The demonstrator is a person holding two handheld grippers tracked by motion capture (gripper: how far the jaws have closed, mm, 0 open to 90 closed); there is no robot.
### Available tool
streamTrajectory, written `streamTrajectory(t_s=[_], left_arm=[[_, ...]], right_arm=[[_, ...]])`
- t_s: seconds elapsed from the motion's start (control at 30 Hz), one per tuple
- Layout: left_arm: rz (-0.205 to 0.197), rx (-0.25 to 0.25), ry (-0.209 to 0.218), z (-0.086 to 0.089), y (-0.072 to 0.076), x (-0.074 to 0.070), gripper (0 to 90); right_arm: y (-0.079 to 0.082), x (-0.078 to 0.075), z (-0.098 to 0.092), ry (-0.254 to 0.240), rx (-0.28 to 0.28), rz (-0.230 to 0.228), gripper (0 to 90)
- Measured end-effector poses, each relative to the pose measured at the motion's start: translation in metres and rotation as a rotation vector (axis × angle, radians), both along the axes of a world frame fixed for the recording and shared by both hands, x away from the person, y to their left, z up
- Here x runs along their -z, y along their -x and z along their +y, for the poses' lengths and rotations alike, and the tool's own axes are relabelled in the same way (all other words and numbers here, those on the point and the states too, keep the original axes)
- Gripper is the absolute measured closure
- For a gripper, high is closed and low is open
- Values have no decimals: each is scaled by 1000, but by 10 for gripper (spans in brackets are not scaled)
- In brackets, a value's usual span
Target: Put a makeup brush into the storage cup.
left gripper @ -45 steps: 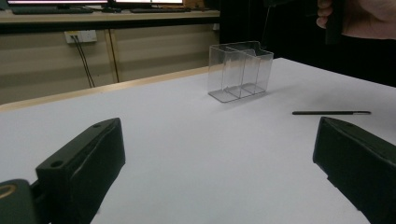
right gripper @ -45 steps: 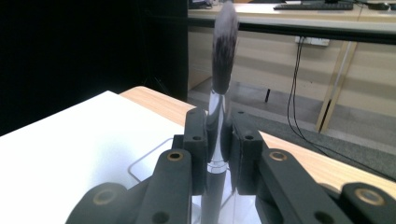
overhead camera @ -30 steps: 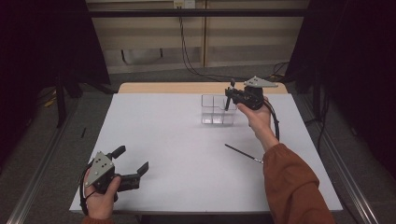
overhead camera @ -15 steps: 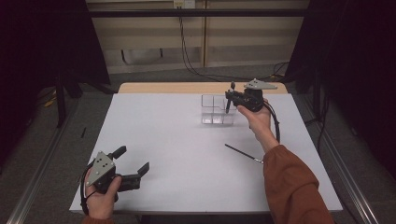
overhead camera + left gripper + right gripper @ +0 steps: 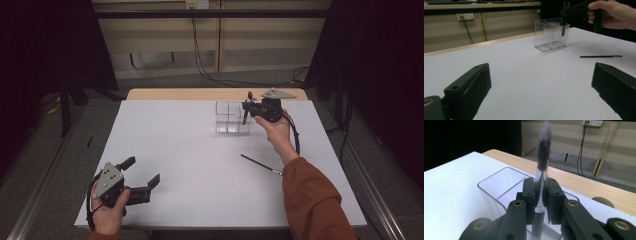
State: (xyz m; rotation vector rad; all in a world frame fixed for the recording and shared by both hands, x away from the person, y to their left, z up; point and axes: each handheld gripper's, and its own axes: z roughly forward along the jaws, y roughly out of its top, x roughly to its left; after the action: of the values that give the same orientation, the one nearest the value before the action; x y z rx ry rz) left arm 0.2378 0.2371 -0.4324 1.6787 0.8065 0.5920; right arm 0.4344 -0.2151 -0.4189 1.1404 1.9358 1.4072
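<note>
My right gripper (image 5: 248, 106) (image 5: 540, 192) is shut on a makeup brush (image 5: 542, 165) (image 5: 247, 111), held upright with its dark bristles up. The brush's black handle reaches down into the right side of a clear divided holder (image 5: 232, 117) (image 5: 551, 33) (image 5: 499, 192) at the far middle of the white table (image 5: 200, 150). A second thin black brush (image 5: 261, 164) (image 5: 601, 56) lies flat on the table, nearer than the holder. My left gripper (image 5: 142, 176) rests at the near left corner with its jaws wide apart and nothing between them; its fingers (image 5: 469, 90) frame the left gripper view.
A wooden strip (image 5: 170, 94) runs along the table's far edge. Behind it stand a pale wall with cables (image 5: 197, 40) and dark curtains at both sides. A metal rail (image 5: 40, 190) runs along the table's left side.
</note>
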Motion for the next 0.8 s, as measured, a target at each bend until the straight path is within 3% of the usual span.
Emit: streamTrajectory(t_s=[0.33,0.5,0.57,0.73,0.8], left_arm=[[9,5,-3,0,0,1,24],[12,7,-5,0,-1,1,24],[12,8,-5,0,-1,1,24],[16,6,-5,0,-1,1,24],[15,7,-4,0,-1,1,24]], right_arm=[[-1,7,-1,-21,-9,19,785],[-1,8,-2,-26,-11,31,686],[-1,9,-2,-39,-18,33,606],[0,9,-3,-41,-2,36,298],[0,8,-4,-40,1,36,243]])
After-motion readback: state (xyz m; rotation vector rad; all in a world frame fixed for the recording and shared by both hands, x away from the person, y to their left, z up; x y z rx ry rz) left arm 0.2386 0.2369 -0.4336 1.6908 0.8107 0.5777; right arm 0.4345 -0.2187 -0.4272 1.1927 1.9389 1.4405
